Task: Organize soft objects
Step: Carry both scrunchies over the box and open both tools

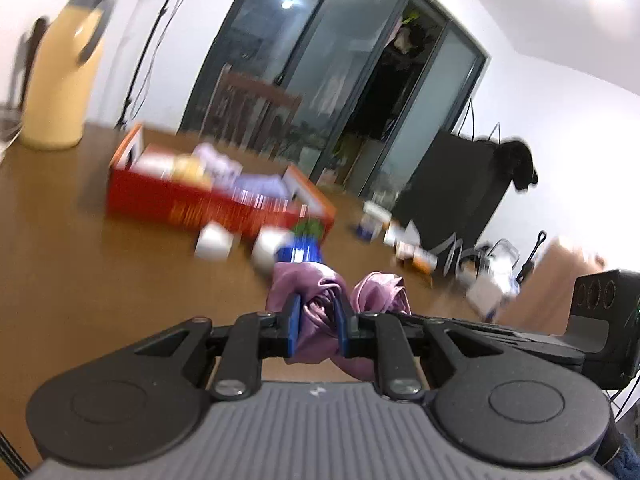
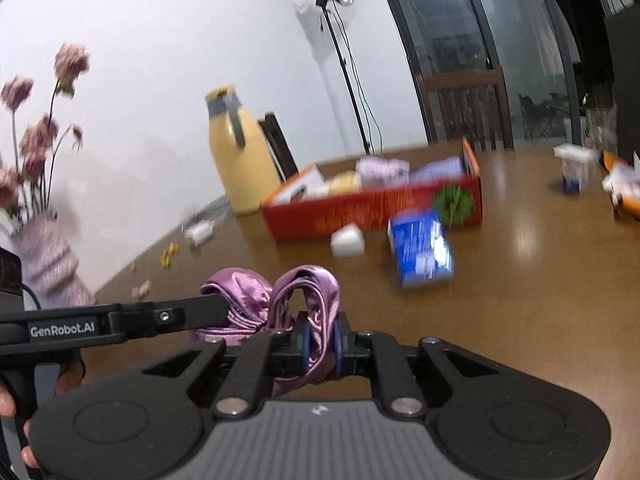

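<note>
A shiny purple satin cloth (image 1: 316,312) is bunched between my two grippers, lifted off the brown table (image 1: 80,272). My left gripper (image 1: 318,320) is shut on one bunch of it, blue pads pressed into the folds. My right gripper (image 2: 320,340) is shut on the other end of the cloth (image 2: 312,292), which loops up in front of it. The left gripper's black arm (image 2: 160,318) reaches in from the left of the right wrist view. A red box (image 1: 216,196) holding soft items stands further back on the table.
A blue packet (image 2: 420,252), a white block (image 2: 348,240) and a green spiky ball (image 2: 454,200) lie before the red box (image 2: 372,208). A yellow jug (image 2: 240,160) and a vase of pink flowers (image 2: 48,256) stand at the left. Small packets (image 2: 576,172) lie far right.
</note>
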`<action>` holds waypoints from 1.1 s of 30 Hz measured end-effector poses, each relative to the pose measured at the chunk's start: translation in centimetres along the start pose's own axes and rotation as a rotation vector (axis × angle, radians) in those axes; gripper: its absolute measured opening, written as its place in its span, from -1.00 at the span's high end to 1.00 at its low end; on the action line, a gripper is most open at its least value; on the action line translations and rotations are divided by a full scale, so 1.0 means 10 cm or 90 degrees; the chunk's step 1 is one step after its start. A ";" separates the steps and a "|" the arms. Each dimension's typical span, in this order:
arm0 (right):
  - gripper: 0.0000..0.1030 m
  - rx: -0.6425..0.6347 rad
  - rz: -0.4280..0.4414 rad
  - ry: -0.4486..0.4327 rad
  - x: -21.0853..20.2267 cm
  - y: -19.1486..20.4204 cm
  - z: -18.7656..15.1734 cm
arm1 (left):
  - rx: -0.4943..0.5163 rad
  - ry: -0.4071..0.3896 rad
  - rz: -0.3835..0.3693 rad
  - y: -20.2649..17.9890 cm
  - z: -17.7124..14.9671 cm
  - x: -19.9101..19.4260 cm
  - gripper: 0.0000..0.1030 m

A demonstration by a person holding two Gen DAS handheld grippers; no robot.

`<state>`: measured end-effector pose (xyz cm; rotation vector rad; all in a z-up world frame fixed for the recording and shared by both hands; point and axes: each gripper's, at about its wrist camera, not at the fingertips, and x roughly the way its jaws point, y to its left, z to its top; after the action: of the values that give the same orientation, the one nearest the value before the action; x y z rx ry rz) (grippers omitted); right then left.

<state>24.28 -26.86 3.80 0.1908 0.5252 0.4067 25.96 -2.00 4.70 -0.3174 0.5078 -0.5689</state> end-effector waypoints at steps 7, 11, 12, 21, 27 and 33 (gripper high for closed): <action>0.78 -0.045 -0.034 -0.028 0.77 -0.43 1.22 | 0.016 -0.004 -0.012 0.25 1.16 1.10 0.64; 0.78 -0.014 -0.030 0.020 1.48 -0.77 1.58 | 0.006 0.036 0.017 0.58 1.40 1.72 0.65; 0.78 -0.010 -0.027 0.033 1.65 -0.84 1.61 | 0.006 0.050 0.028 0.69 1.42 1.86 0.64; 0.73 -0.058 -0.014 0.178 2.72 -0.89 1.40 | 0.090 0.104 0.104 1.08 1.08 2.14 0.54; 0.47 -0.037 -0.026 0.195 2.80 -0.90 1.30 | 0.095 0.097 0.118 1.13 1.08 2.08 -0.06; -0.02 -0.044 -0.061 0.153 2.27 -0.89 1.46 | 0.104 0.031 0.121 0.95 1.34 1.58 -0.29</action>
<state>52.73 -26.36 3.58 0.0493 0.7531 0.3564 48.70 -1.68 6.07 -0.0976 0.5290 -0.4314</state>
